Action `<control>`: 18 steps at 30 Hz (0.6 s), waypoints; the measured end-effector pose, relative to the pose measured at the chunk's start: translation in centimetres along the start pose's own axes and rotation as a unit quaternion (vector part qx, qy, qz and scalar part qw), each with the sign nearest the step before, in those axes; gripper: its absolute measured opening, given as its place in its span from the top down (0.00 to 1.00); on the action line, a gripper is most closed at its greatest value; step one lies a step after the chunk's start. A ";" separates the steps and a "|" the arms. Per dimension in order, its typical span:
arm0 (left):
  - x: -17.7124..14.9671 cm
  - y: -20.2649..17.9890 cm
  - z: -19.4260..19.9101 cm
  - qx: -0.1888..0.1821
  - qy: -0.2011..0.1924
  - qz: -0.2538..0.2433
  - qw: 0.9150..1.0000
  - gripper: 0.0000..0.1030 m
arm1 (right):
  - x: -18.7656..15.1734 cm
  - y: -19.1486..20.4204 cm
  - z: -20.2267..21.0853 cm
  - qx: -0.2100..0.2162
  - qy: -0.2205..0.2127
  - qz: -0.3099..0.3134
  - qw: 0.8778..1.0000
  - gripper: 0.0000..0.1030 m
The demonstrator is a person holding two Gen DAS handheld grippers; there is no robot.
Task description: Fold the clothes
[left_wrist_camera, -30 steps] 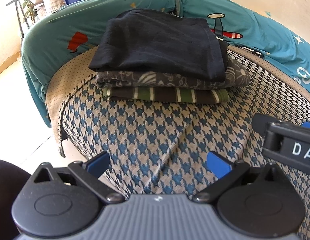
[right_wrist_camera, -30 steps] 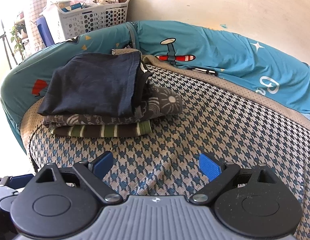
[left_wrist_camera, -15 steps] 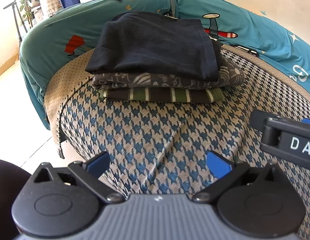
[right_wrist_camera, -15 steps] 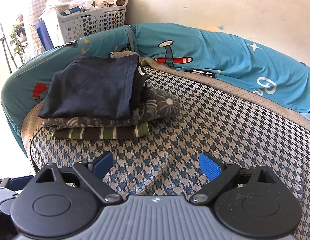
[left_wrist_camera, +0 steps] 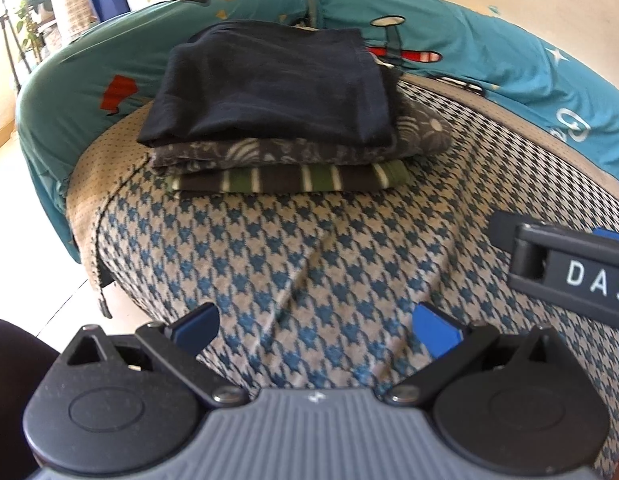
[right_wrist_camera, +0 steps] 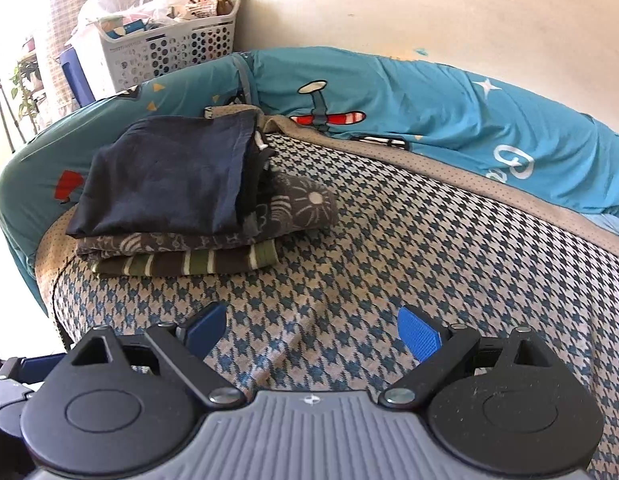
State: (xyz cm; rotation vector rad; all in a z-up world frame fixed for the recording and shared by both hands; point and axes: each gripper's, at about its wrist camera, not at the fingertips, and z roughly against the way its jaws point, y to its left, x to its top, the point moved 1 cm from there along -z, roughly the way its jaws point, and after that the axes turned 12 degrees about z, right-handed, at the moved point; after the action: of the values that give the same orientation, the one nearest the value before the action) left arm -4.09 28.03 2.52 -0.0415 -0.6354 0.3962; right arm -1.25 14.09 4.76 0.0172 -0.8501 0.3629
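Navy cloth tops the stack: a folded dark garment (left_wrist_camera: 269, 84) lies on a folded grey patterned garment (left_wrist_camera: 301, 150), which lies on a folded green-and-brown striped garment (left_wrist_camera: 293, 179). In the left wrist view the pile sits in the upper centre of the frame; in the right wrist view it sits at centre left, the navy piece (right_wrist_camera: 165, 176) showing loose layered edges on its right side, where the grey piece (right_wrist_camera: 297, 206) juts out beyond it.

The pile rests on a blue-and-beige houndstooth blanket (left_wrist_camera: 317, 264) that covers the bed and fills the middle of both frames, with a shallow crease running diagonally through it. A teal quilt (right_wrist_camera: 409, 96) printed with a red-and-white aeroplane curves behind the pile across the upper part of the frame. Behind it, upper left, stands a white perforated laundry basket (right_wrist_camera: 173, 52) filled with bags and packets, against a cream wall (right_wrist_camera: 429, 4).

The left hand-held gripper (left_wrist_camera: 315, 330) sits low in its frame, blue pads spread apart over bare blanket, holding nothing. The right hand-held gripper (right_wrist_camera: 311, 330) is likewise spread wide and empty, well short of the pile; its body also shows at the right edge of the left wrist view.
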 end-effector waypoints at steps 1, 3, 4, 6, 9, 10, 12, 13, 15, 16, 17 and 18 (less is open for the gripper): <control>-0.1 -0.3 0.1 -0.003 0.002 -0.003 1.000 0.00 | -0.1 -0.2 0.1 -0.001 0.000 -0.003 1.000 0.10; -0.4 -0.8 0.2 -0.008 0.003 -0.010 1.000 0.00 | -0.4 -0.6 0.2 -0.004 0.001 -0.005 1.000 0.10; -0.6 -1.1 0.3 -0.010 0.003 -0.015 1.000 0.00 | -0.6 -0.8 0.3 -0.006 0.002 -0.006 1.000 0.10; -0.9 -1.7 0.5 -0.016 0.004 -0.024 1.000 0.00 | -0.9 -1.2 0.4 -0.010 0.003 -0.008 1.000 0.10; -1.4 -2.7 0.6 -0.024 0.009 -0.037 0.999 0.00 | -1.6 -1.9 0.7 -0.014 0.005 -0.016 1.000 0.10; -1.7 -3.0 0.7 -0.026 0.011 -0.042 0.999 0.00 | -1.8 -2.2 0.8 -0.016 0.006 -0.018 1.000 0.10; -2.1 -3.7 0.9 -0.032 0.013 -0.052 0.998 0.00 | -2.3 -2.6 1.0 -0.019 0.008 -0.022 1.000 0.10; -2.4 -4.0 0.9 -0.035 0.015 -0.057 0.998 0.00 | -2.5 -2.9 1.2 -0.022 0.008 -0.023 0.999 0.10; -2.8 -4.7 1.2 -0.039 0.016 -0.067 0.997 0.00 | -3.0 -3.4 1.4 -0.028 0.011 -0.027 0.999 0.10; -3.1 -5.0 1.3 -0.041 0.016 -0.072 0.996 0.00 | -3.3 -3.8 1.5 -0.031 0.012 -0.030 0.999 0.10; -3.3 -5.4 1.5 -0.044 0.016 -0.077 0.996 0.00 | -3.5 -4.0 1.6 -0.033 0.013 -0.032 0.999 0.10; -3.5 -5.7 1.6 -0.046 0.016 -0.083 0.995 0.00 | -3.8 -4.3 1.7 -0.035 0.014 -0.035 0.999 0.10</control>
State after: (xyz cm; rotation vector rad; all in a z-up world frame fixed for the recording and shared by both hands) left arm -5.64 21.27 2.71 -0.0828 -0.6207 0.2056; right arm -3.43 8.63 3.69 -0.0228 -0.8311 0.2671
